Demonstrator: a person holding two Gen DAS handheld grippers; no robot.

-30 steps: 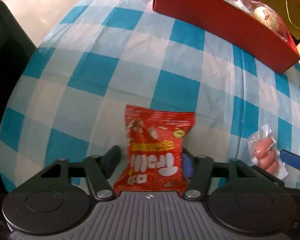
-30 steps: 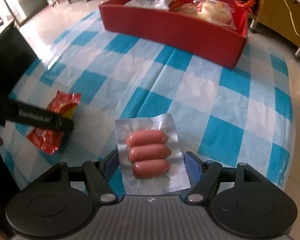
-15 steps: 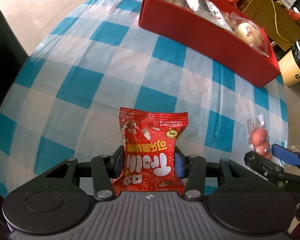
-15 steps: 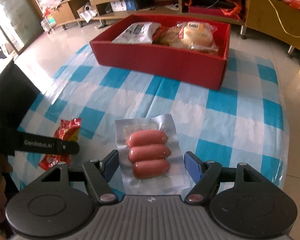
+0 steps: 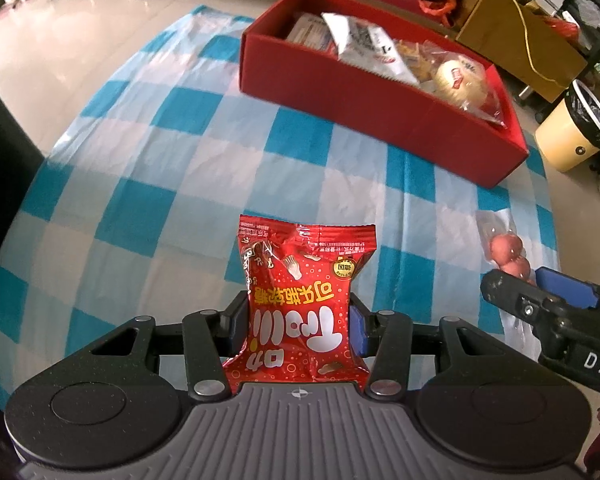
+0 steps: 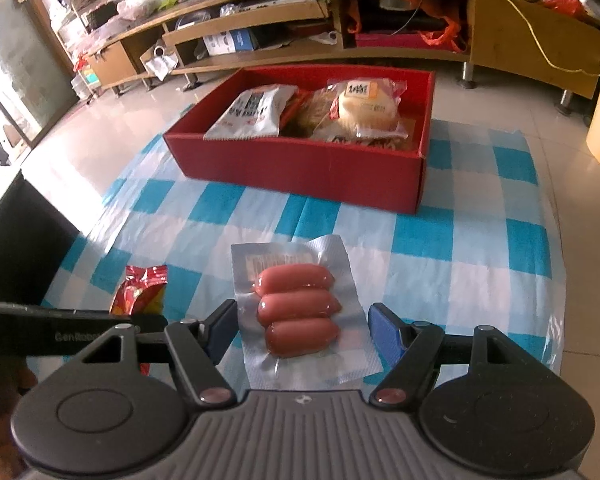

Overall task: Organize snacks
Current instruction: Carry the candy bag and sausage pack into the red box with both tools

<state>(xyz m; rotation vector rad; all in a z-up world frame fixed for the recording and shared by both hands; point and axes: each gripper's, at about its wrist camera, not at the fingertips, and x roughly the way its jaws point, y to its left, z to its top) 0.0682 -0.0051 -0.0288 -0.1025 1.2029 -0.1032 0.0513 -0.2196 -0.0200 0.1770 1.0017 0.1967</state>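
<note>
A red snack packet (image 5: 300, 280) with white lettering stands upright between the pads of my left gripper (image 5: 298, 320), which is shut on it above the checked cloth. In the right wrist view a vacuum pack of three sausages (image 6: 296, 304) lies between the blue-padded fingers of my right gripper (image 6: 304, 332), held off the cloth by its edges. Each gripper shows in the other's view: the right gripper (image 5: 520, 280) with the sausage pack (image 5: 504, 248) at the right, the left gripper (image 6: 100, 320) with the red packet (image 6: 140, 292) at the left. A red box (image 5: 380, 120) lies ahead.
The red box (image 6: 300, 172) holds several bagged snacks and a wrapped bun. A blue-and-white checked cloth (image 5: 180, 160) covers the surface. A yellow bin (image 5: 572, 136) stands to the right, a low wooden cabinet (image 6: 340, 20) behind the box, a dark object (image 6: 20, 240) at the left.
Both grippers have risen with their packs and tilted up, so the box interior and the cabinet now show. The left fingers have drawn in tighter on the red packet.
</note>
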